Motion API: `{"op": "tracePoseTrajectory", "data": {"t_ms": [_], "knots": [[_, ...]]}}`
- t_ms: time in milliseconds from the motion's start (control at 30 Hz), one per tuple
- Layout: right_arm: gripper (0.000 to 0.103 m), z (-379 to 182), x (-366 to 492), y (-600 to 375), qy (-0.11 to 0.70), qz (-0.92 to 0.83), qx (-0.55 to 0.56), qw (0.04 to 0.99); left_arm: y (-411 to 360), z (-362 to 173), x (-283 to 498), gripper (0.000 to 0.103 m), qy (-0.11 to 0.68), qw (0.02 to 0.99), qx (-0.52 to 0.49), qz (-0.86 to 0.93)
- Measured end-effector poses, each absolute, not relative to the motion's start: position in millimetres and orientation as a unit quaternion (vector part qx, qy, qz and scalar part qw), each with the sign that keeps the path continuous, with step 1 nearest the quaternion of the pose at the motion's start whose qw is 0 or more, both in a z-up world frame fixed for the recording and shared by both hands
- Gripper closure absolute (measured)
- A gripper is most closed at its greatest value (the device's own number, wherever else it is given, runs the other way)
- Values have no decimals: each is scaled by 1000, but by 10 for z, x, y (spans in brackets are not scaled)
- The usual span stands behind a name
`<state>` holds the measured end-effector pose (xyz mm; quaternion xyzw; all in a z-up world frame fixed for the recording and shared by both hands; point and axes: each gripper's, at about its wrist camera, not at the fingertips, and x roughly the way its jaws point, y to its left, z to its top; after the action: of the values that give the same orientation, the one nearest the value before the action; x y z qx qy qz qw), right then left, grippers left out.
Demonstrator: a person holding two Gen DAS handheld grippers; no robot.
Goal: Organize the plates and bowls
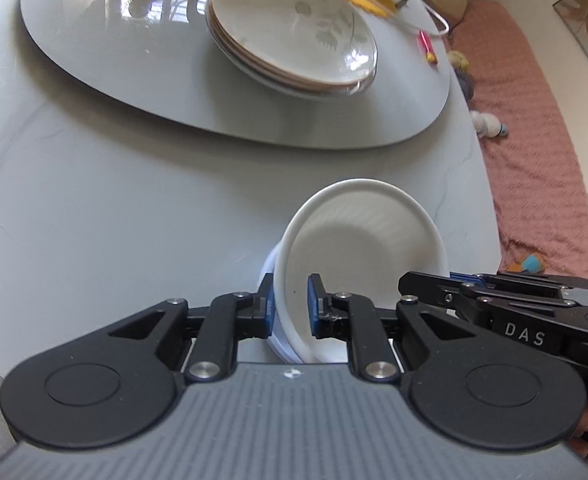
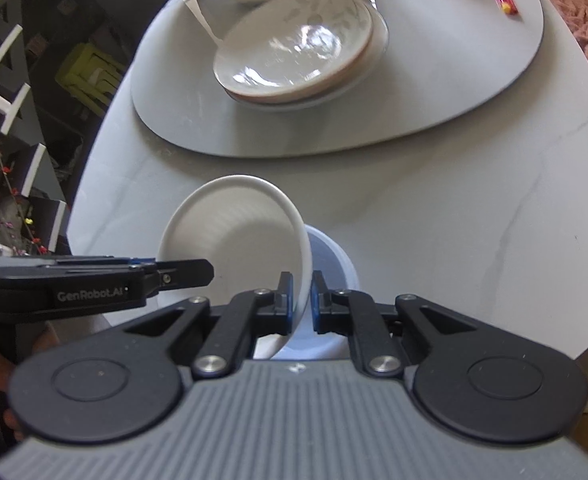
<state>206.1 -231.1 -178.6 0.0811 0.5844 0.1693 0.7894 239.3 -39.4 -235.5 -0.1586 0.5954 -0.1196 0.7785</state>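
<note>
Pale marble-look tabletop point(image 1: 74, 220) here, with a big grey oval mat point(image 1: 94, 60) across the upper part of the frame and a pink blanket point(image 1: 534, 140) off to the right. A stack of leaf-print plates point(image 1: 294, 36) sits on that mat, upper middle in both views. Down at lower centre, a white bowl point(image 1: 358, 240) is tipped on its side, and both sets of tongs are clamped on its rim: the left tongs point(image 1: 290, 312) pinch one edge, the right tongs point(image 2: 302, 300) pinch the opposite edge. There's a bluish-white bowl point(image 2: 334, 264) tucked right behind the white one, touching it.
</note>
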Motion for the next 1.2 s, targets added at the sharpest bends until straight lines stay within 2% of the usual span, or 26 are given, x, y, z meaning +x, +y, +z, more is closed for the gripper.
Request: {"op": "tracePoseTrajectory", "data": {"t_ms": [333, 400, 433, 467, 500, 567, 600, 733, 933, 1200], "knots": [[89, -1935, 2092, -2416, 604, 156, 86, 777, -500, -2457, 2448, 83, 616, 769, -137, -106], [89, -1936, 2127, -2417, 607, 158, 91, 773, -484, -2459, 2454, 73, 627, 761, -133, -103], [88, -1932, 2140, -2422, 611, 164, 96, 769, -465, -2441, 2443, 64, 627, 761, -136, -103], [82, -1931, 2151, -2460, 613, 170, 104, 765, -447, -2418, 2432, 58, 623, 763, -139, -104], [74, -1920, 2152, -2470, 610, 172, 110, 765, -432, -2391, 2422, 56, 620, 765, -140, -104], [67, -1866, 2149, -2515, 599, 177, 116, 772, -402, -2342, 2409, 53, 614, 770, -141, -104], [67, -1846, 2151, -2532, 595, 178, 116, 775, -379, -2333, 2405, 52, 611, 772, -143, -104], [67, -1893, 2194, -2606, 589, 164, 114, 783, -318, -2413, 2420, 36, 614, 772, -144, -84], [66, -2145, 2267, -2684, 616, 168, 156, 753, -273, -2640, 2454, 36, 620, 759, -181, -82], [66, -2405, 2241, -2604, 641, 158, 161, 734, -259, -2922, 2521, 37, 635, 738, -212, -86]]}}
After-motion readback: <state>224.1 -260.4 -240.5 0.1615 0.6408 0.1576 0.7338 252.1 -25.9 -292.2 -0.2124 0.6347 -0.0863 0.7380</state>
